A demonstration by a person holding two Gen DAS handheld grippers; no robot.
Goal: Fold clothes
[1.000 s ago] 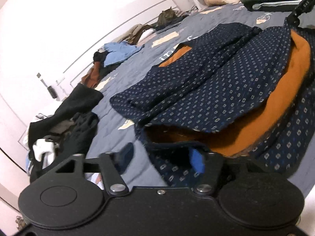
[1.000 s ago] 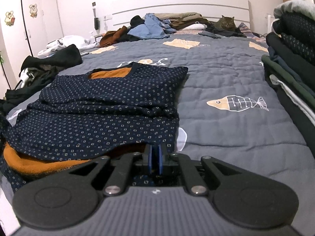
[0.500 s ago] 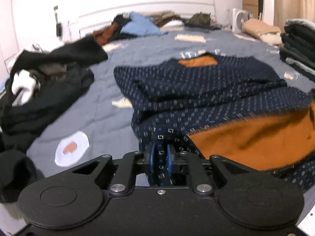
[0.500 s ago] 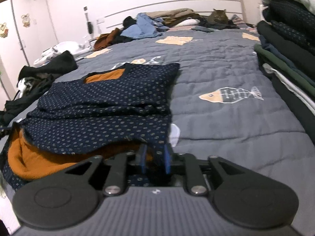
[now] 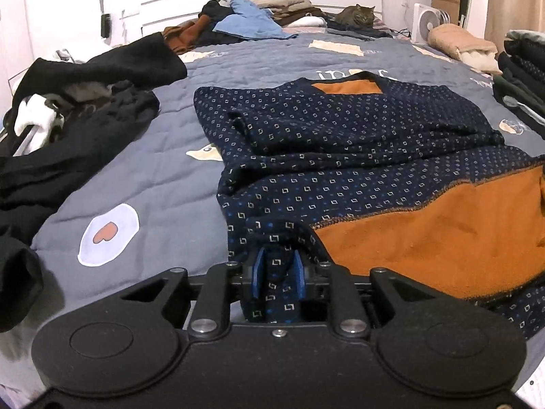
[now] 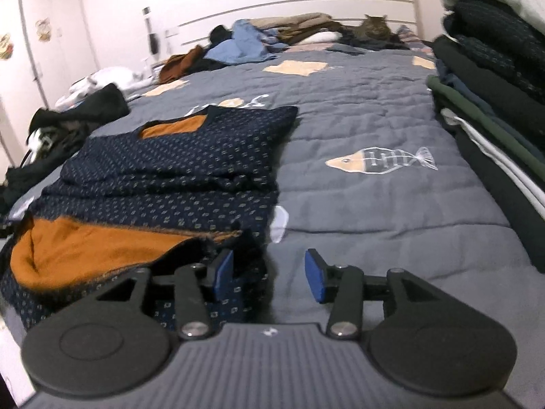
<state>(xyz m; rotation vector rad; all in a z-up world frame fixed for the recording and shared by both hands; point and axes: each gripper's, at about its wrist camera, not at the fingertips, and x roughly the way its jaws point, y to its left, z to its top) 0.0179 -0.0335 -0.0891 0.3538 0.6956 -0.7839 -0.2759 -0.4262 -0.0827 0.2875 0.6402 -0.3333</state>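
A navy sweater (image 5: 340, 136) with small square dots and an orange fleece lining lies partly folded on the grey quilt (image 5: 153, 170). Its near hem is turned back, so the orange inside shows. My left gripper (image 5: 278, 269) has a bunch of the near-left hem filling the gap between its blue pads, and its jaws are opening slightly. In the right wrist view the sweater (image 6: 170, 170) lies left of centre. My right gripper (image 6: 269, 276) is opening. Its pads stand well apart and the hem's right corner lies loose against the left pad (image 6: 223, 274).
A tall stack of folded dark clothes (image 6: 494, 102) lines the bed's right side. Black garments (image 5: 68, 129) are heaped on the left. More clothes (image 5: 245, 20) and a cat (image 5: 357, 15) are by the headboard. Bare quilt (image 6: 374, 187) lies right of the sweater.
The left gripper rolled level and closed on the sweater's near hem. The right gripper went from shut on the hem to wide apart, letting the fabric drop.
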